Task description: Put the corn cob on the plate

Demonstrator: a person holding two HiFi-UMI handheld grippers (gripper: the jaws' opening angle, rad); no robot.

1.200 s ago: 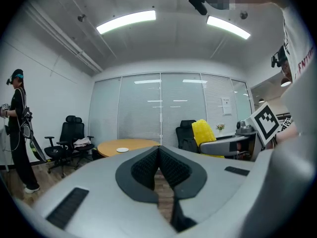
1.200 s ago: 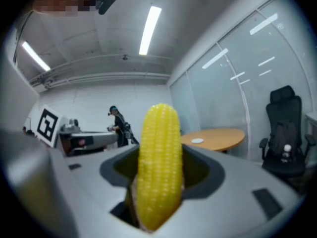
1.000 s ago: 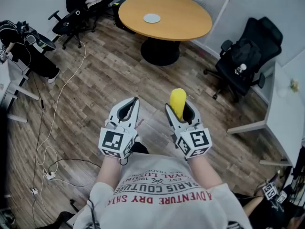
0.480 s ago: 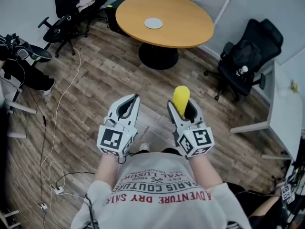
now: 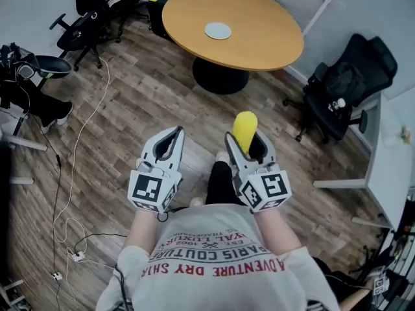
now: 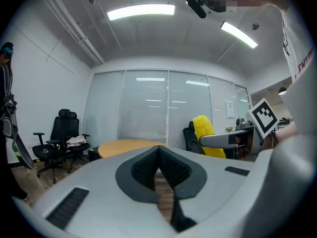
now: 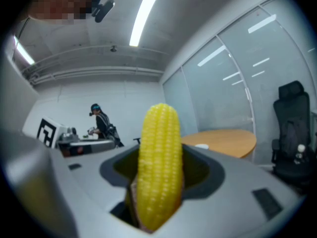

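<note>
the lower end of the corn cob (image 7: 159, 162) is hidden between the jaws of the right gripper (image 5: 246, 141), the plate (image 5: 218, 30) on the round table (image 5: 266, 41) is shown too small for detail, and the desk (image 5: 394, 164) is cut off at the right edge.

surface: round wooden table (image 5: 262, 41) | on it: one small pale plate (image 5: 218, 30), flat, near the middle of the top | base: dark pedestal (image 5: 220, 81) standing on the floor | floor: wood planks (image 5: 146, 105) | on floor: white cable (image 5: 76, 151) trailing at left; black office chair (image 5: 343, 89) right of the table; second black chair (image 5: 97, 15) at upper left
</note>
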